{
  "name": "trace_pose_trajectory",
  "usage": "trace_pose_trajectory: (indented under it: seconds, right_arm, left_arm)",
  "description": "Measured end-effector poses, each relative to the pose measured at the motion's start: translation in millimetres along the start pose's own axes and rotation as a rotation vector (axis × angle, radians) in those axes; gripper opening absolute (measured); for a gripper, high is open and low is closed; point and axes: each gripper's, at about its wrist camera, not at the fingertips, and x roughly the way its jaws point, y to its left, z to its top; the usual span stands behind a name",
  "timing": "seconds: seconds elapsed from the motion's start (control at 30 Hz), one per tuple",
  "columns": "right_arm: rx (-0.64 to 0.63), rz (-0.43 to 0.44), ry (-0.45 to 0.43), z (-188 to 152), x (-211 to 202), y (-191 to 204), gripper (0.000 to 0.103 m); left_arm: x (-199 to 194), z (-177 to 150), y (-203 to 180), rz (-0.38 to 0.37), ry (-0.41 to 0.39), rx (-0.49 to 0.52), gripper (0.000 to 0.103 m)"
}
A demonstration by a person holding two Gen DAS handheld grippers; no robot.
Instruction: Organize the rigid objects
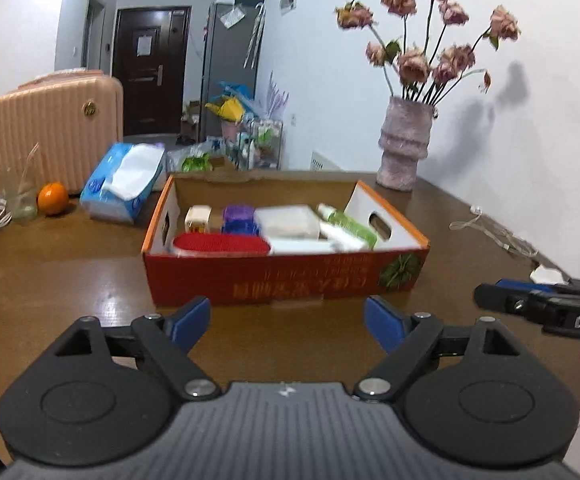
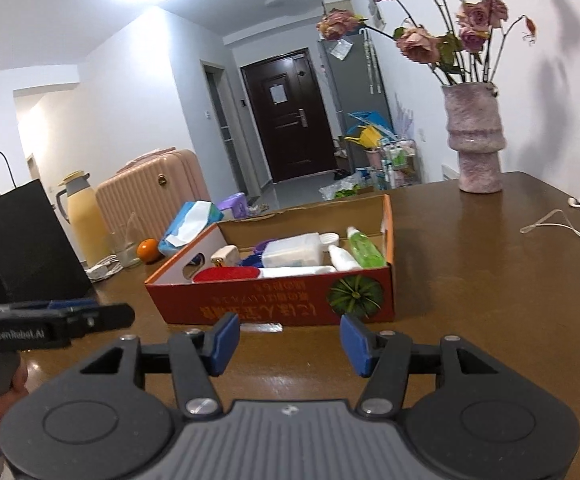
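A red and orange cardboard box (image 1: pixel 274 280) stands open on the brown table (image 1: pixel 70 280). Inside lie a red oval piece (image 1: pixel 222 245), a purple box (image 1: pixel 239 218), a white case (image 1: pixel 286 220), a green bottle (image 1: pixel 350 222) and a small cream item (image 1: pixel 197 218). My left gripper (image 1: pixel 288 320) hovers just in front of the box's near wall, open, nothing between its blue pads. My right gripper (image 2: pixel 288 340) is also open and empty, short of the same box (image 2: pixel 274 304). Each gripper shows at the edge of the other's view: the right gripper (image 1: pixel 486 292) and the left gripper (image 2: pixel 126 316).
A pink vase of dried roses (image 1: pixel 404 148) stands behind the box at the right. A tissue pack (image 1: pixel 124 184), an orange (image 1: pixel 53 198), a glass (image 1: pixel 22 200) and a pink suitcase (image 1: pixel 56 128) sit to the left. White cables (image 1: pixel 498 236) lie at right. A black bag (image 2: pixel 22 240) stands far left.
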Motion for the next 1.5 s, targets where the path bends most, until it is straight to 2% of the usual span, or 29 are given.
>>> trace_pose_trajectory:
  seconds: [0.23, 0.33, 0.43, 0.5, 0.6, 0.7, 0.87, 0.93, 1.0, 1.07, 1.1, 1.17, 1.27, 1.33, 1.5]
  right_arm:
    - [-0.038, -0.042, 0.029, -30.2, -13.0, 25.7, 0.057]
    - [-0.070, -0.044, 0.037, -33.8, -21.5, 42.0, 0.057]
    - [-0.114, -0.066, 0.028, -33.2, -31.5, 61.0, 0.057]
    - [-0.122, -0.077, -0.013, -40.0, -46.2, 71.4, 0.059]
    - [-0.117, -0.070, -0.014, -53.0, -58.4, 83.7, 0.060]
    - [-0.183, -0.071, -0.027, -60.8, -71.4, 103.7, 0.060]
    - [-0.202, -0.044, -0.083, -67.5, -104.5, 123.2, 0.060]
    - [-0.208, -0.067, -0.110, -71.4, -119.1, 129.5, 0.060]
    - [-0.236, -0.094, -0.152, -79.1, -134.3, 138.6, 0.064]
    - [-0.277, -0.131, -0.195, -88.3, -145.7, 146.5, 0.073]
    - [-0.298, -0.157, -0.213, -92.9, -149.8, 151.1, 0.073]
    - [-0.342, -0.195, -0.246, -101.4, -155.9, 159.6, 0.077]
    - [-0.374, -0.239, -0.315, -115.9, -164.9, 169.1, 0.091]
    - [-0.383, -0.245, -0.340, -122.5, -168.7, 172.6, 0.092]
    - [-0.359, -0.240, -0.333, -121.6, -170.8, 174.2, 0.094]
  left_arm:
    - [-31.1, -32.3, 6.3, 0.032, -0.026, -0.029, 0.087]
    - [-42.6, -47.0, 14.0, 0.011, -0.050, -0.058, 0.087]
    - [-43.5, -52.5, 14.1, 0.028, -0.023, -0.036, 0.088]
    - [-54.8, -53.4, 13.9, 0.052, -0.054, -0.040, 0.088]
    - [-84.9, -57.5, 16.8, 0.007, -0.116, -0.068, 0.091]
    - [-117.0, -69.2, 16.2, 0.061, -0.161, -0.070, 0.091]
    - [-166.5, -97.6, 15.1, 0.189, -0.235, -0.092, 0.095]
    - [-182.6, -105.8, 12.4, 0.206, -0.278, -0.089, 0.102]
    - [-194.2, -109.2, 5.1, 0.218, -0.327, -0.046, 0.103]
    - [-202.9, -111.1, -1.6, 0.236, -0.374, -0.008, 0.103]
    - [-206.7, -112.3, -2.8, 0.236, -0.396, -0.006, 0.103]
    - [-212.9, -114.5, -2.7, 0.199, -0.422, -0.013, 0.103]
    - [-215.2, -119.3, -1.6, 0.165, -0.419, -0.010, 0.103]
    - [-214.2, -121.6, -0.4, 0.165, -0.415, 0.000, 0.103]
    - [-215.7, -123.9, 6.6, 0.152, -0.410, -0.017, 0.103]
